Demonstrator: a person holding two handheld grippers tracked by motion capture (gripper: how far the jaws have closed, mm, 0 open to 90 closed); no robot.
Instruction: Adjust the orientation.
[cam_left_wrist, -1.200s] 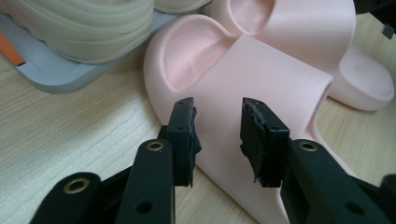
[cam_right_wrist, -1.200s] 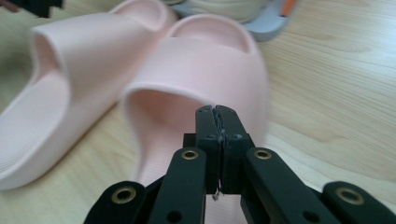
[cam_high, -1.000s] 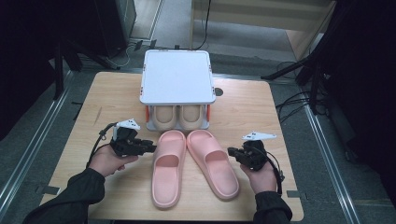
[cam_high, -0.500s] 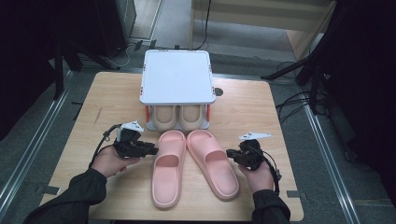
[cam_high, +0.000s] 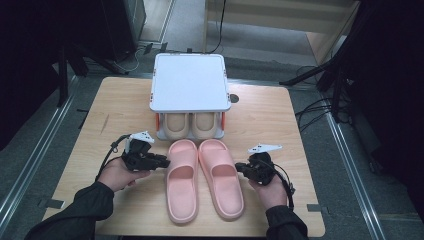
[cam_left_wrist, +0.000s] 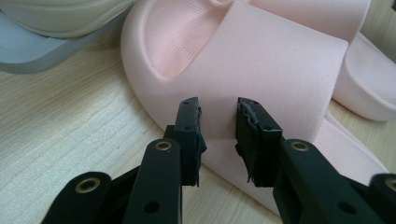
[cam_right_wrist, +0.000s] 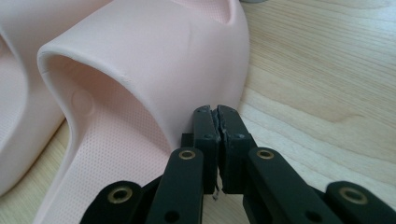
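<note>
Two pink slippers lie side by side on the bench (cam_high: 300, 150), toes toward a small shoe rack (cam_high: 190, 82) whose lower shelf already carries a beige pair (cam_high: 190, 125). I judge the job, shelving the pink pair, hardly begun: neither slipper is lifted yet. My left hand-held gripper (cam_left_wrist: 218, 122) sits at the outer edge of the left slipper (cam_high: 181, 180), its jaws partly apart and just now narrowing, the strap's side in front of the gap but not pinched. My right hand-held gripper (cam_right_wrist: 215, 119) rests beside the right slipper (cam_high: 221, 177) with its jaws pressed together on nothing, so it must spread before it can grip. Bare wood lies on both outer sides for my hands. The rack stands just ahead of the toes, so room there is tight; the heels lie near the bench's front edge.
</note>
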